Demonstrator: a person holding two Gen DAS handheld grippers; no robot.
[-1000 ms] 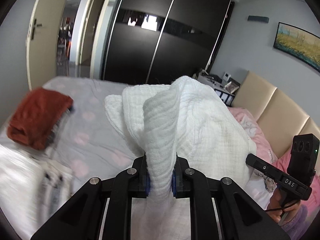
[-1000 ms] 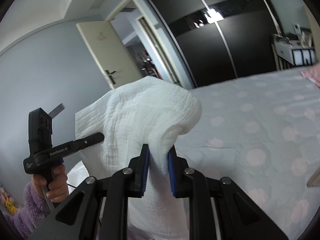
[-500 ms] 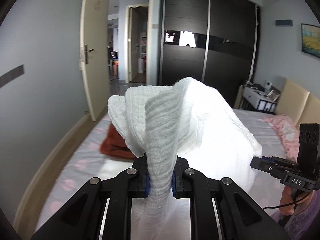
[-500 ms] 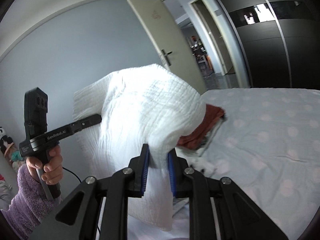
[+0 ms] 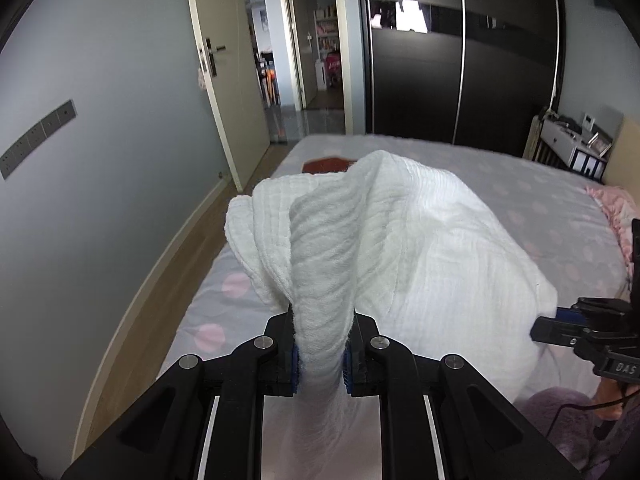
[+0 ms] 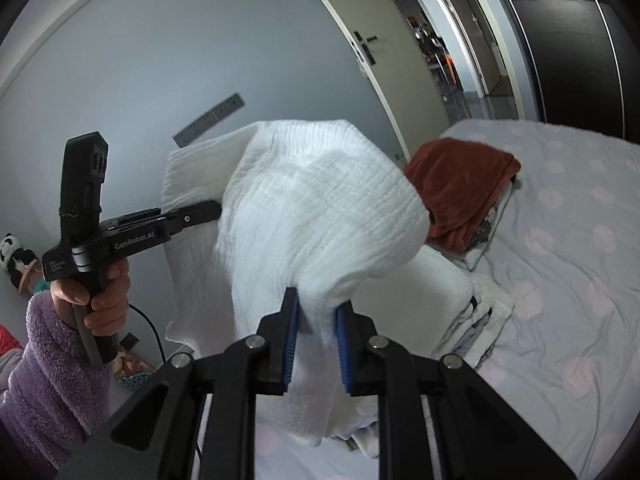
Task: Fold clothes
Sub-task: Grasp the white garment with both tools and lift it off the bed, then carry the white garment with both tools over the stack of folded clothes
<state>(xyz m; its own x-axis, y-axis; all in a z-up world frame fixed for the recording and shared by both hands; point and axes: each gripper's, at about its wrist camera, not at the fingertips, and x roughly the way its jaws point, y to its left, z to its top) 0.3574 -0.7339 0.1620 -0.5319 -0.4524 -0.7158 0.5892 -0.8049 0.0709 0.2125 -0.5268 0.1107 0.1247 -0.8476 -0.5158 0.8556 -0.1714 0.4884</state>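
A white crinkled cloth [image 5: 400, 248] hangs folded between my two grippers, above the bed. My left gripper [image 5: 320, 344] is shut on one bunched edge of it. My right gripper [image 6: 316, 320] is shut on the other edge, with the cloth [image 6: 320, 208] draped over it. In the right wrist view my left gripper shows at the left, its tip pinching the cloth's far corner. In the left wrist view the right gripper's tip reaches into the cloth at the far right.
A rust-red folded garment [image 6: 456, 192] lies on a stack of folded white and patterned clothes [image 6: 472, 304] at the bed's near left side. The bed [image 6: 568, 264] has a grey sheet with pink dots. An open door [image 5: 228, 80] and black wardrobe [image 5: 460, 52] stand beyond.
Both grippers have swung left with the white cloth, from facing the headboard side toward the door and the clothes stack. Both stayed shut on the cloth.
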